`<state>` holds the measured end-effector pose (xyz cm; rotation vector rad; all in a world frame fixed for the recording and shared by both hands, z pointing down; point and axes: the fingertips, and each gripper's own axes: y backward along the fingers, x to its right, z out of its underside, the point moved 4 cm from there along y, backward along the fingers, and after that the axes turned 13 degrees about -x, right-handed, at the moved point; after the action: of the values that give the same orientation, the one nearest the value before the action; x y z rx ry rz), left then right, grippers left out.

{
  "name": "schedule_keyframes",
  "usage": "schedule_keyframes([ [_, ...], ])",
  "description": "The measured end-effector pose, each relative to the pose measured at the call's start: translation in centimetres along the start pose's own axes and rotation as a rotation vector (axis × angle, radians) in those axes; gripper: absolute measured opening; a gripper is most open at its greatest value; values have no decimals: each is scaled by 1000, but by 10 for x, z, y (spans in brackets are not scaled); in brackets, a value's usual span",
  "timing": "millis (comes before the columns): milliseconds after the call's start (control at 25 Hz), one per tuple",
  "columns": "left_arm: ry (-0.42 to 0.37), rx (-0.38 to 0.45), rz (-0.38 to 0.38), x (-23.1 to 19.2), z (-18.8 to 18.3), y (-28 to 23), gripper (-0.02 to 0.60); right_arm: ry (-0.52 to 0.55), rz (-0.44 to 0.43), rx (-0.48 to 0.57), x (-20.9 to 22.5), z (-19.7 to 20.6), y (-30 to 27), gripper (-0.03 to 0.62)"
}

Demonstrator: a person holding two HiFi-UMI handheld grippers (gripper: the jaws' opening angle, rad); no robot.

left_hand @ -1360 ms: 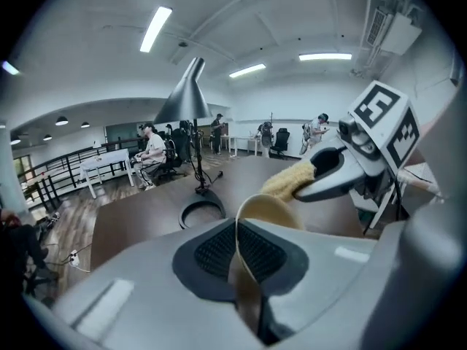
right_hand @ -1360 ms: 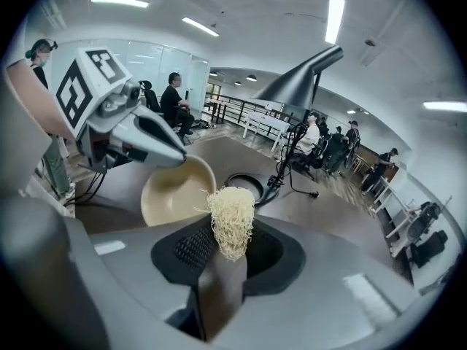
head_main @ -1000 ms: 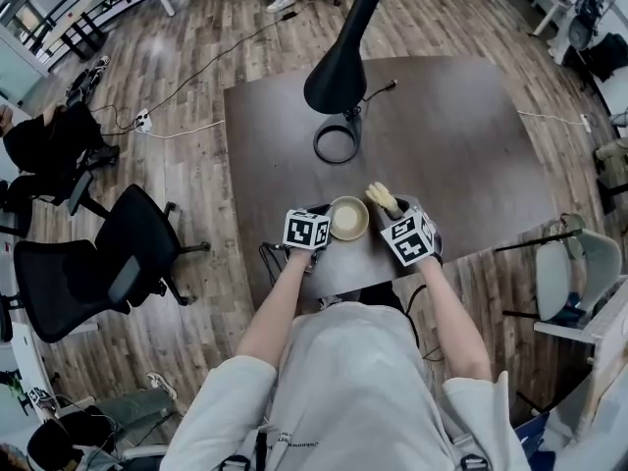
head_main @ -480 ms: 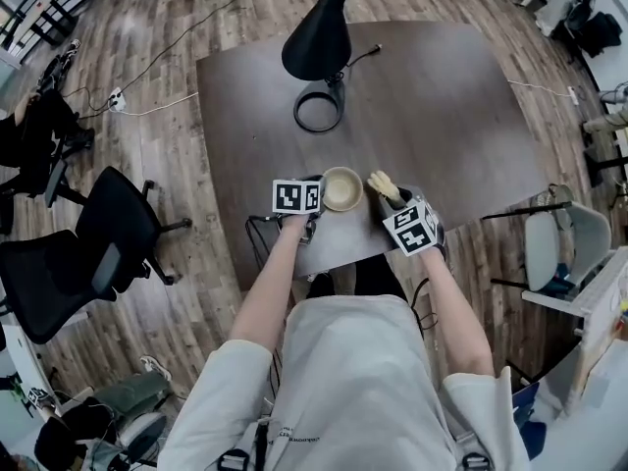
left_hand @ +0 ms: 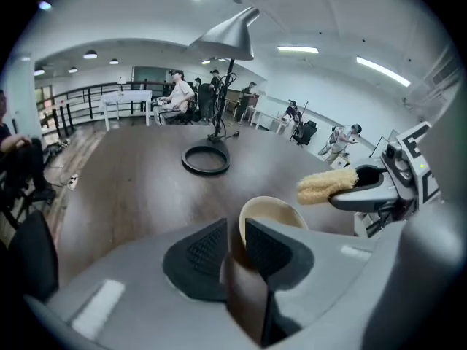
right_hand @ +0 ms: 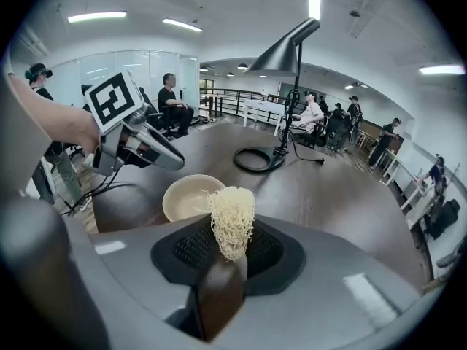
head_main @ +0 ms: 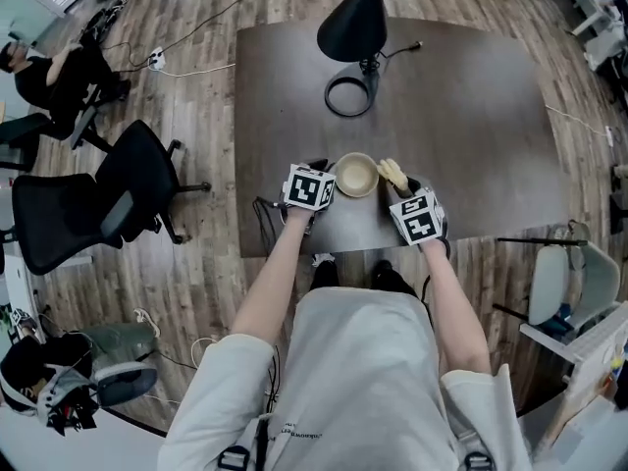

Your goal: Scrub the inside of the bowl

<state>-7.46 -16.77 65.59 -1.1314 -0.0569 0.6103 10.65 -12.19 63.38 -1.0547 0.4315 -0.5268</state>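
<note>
Bowl (head_main: 356,176): cream, upright on the dark table (head_main: 471,135), near the front edge, between the two grippers; inside looks bare.
Left gripper (head_main: 326,183): at the bowl's left side; jaws narrow, pinched on the near rim, one pad inside the wall and one outside.
Left gripper view: bowl (left_hand: 271,214) sits right at the left gripper (left_hand: 235,232) jaws, rim gripped; scrubber (left_hand: 327,186) off to the right, apart from the bowl, sticking out of the right gripper (left_hand: 357,188).
Right gripper (head_main: 402,190): at the bowl's right side; jaws closed on the scrubber (head_main: 393,175), pale fibrous tuft pointing away from the person.
Right gripper view: scrubber (right_hand: 232,221) clamped between the pads of the right gripper (right_hand: 230,248), standing up out of them; bowl (right_hand: 191,195) beyond and to the left; left gripper (right_hand: 135,146) on the bowl's far-left rim, marker cube up.
Scrubber vs bowl: just beside the right rim, outside the bowl; cannot tell if it touches the rim.
Lamp (head_main: 358,23): black, cone shade, standing on the far part of the table; its ring base (head_main: 351,96) is well apart from the bowl, cable running off to the right.
Person: bare forearms, light shirt, standing at the table's front edge.
Office chairs (head_main: 98,204): black, on the wood floor left of the table.
Background: other people seated at far desks, small in both gripper views.
</note>
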Motion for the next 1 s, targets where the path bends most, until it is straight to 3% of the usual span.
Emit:
schedule_keyframes([
  [160, 8, 56, -144, 8, 12, 38, 55, 18, -57, 24, -14, -6, -3, 124],
  [280, 60, 101, -194, 25, 23, 56, 38, 32, -106, 51, -22, -5, 8, 124],
  [360, 96, 133, -207, 45, 30, 60, 5, 21, -134, 68, -21, 4, 17, 124],
  [600, 186, 226, -239, 111, 49, 66, 2, -65, -279, 142, -40, 9, 44, 124],
  [720, 308, 303, -231, 138, 55, 74, 2, -142, -315, 152, -36, 21, 51, 124],
  [840, 397, 367, -243, 152, 56, 88, 0, -216, -322, 174, -24, 31, 63, 123],
  [1000, 391, 377, -293, 164, 62, 94, 1, -193, -297, 179, -16, 50, 76, 118],
])
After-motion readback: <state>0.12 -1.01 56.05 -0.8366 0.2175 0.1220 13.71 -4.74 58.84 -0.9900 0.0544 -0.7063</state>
